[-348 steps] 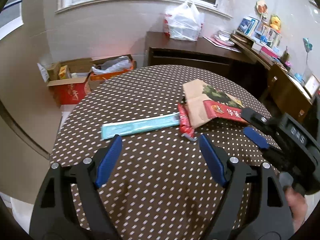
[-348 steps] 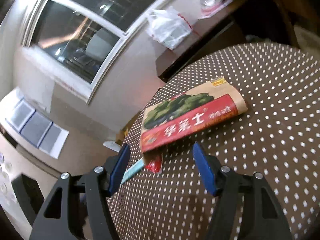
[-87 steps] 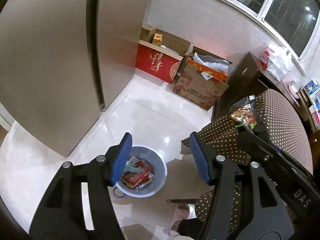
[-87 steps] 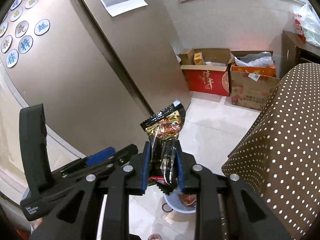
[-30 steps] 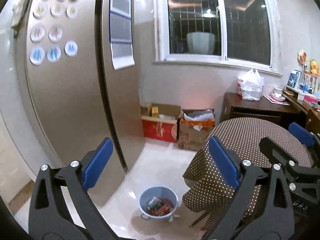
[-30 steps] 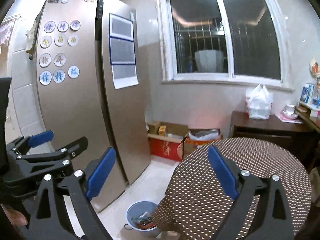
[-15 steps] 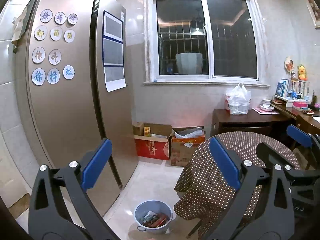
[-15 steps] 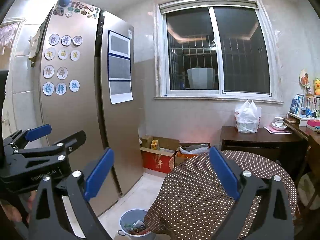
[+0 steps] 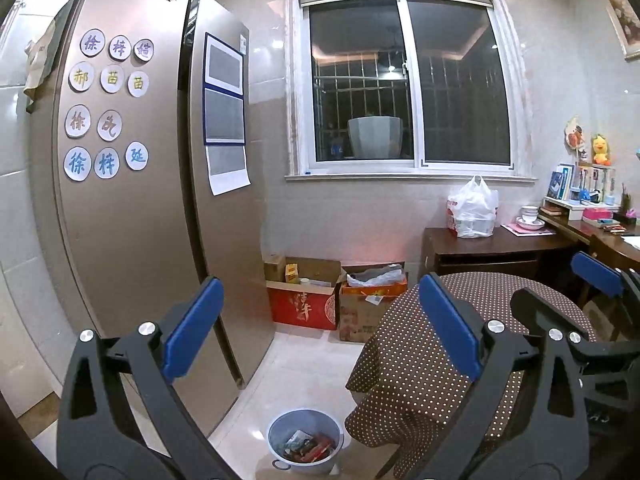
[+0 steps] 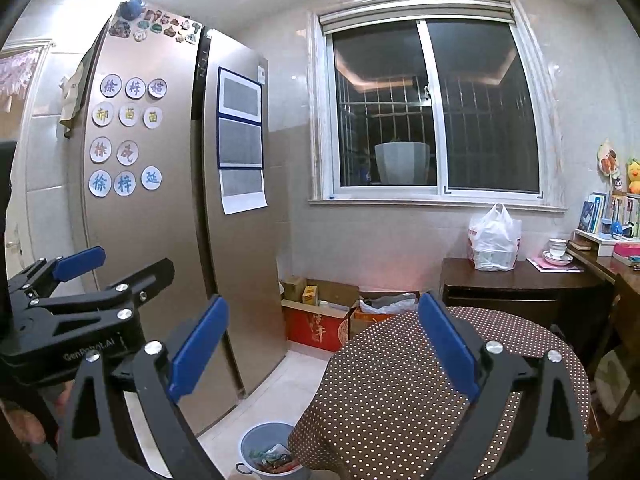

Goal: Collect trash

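Both tongs have lifted up and back since the snack wrapper was pinched over the bin. Now the left tongs (image 9: 320, 332) are spread wide and hold nothing. The right tongs (image 10: 324, 344) are spread wide and empty too. Down on the white floor, just beside the hanging edge of the round table with the brown dotted cloth (image 10: 400, 380), stands the small round grey bin (image 9: 306, 446). Colourful wrappers (image 9: 308, 449) lie inside it. The table top looks bare, so the trash job seems done.
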A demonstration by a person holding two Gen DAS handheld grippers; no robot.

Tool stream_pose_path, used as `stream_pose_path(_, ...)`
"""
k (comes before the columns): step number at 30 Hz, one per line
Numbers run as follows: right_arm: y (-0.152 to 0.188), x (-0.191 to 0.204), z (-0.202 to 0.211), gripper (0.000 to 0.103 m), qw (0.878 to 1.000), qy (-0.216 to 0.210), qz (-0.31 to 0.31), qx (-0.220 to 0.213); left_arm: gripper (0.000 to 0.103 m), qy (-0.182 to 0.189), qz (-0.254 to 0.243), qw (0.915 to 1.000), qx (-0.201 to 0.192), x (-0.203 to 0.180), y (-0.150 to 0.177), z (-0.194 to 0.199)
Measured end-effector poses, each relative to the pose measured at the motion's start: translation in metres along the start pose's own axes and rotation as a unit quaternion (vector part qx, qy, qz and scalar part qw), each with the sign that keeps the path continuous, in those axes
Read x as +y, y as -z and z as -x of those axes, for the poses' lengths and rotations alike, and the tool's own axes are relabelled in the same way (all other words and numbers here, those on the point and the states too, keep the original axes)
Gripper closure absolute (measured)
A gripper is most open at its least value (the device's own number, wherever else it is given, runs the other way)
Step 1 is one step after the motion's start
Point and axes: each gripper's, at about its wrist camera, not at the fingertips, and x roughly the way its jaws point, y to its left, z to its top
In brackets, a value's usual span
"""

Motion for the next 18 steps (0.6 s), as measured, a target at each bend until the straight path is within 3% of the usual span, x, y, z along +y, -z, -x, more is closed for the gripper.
stream_pose_path(18, -0.0015, -0.0006, -0.0037, 0.009, 1.0, 0.0, -0.004, 0.007, 0.007, 0.004, -0.001, 1.0, 0.006, -0.0041, 0.0029, -0.0044)
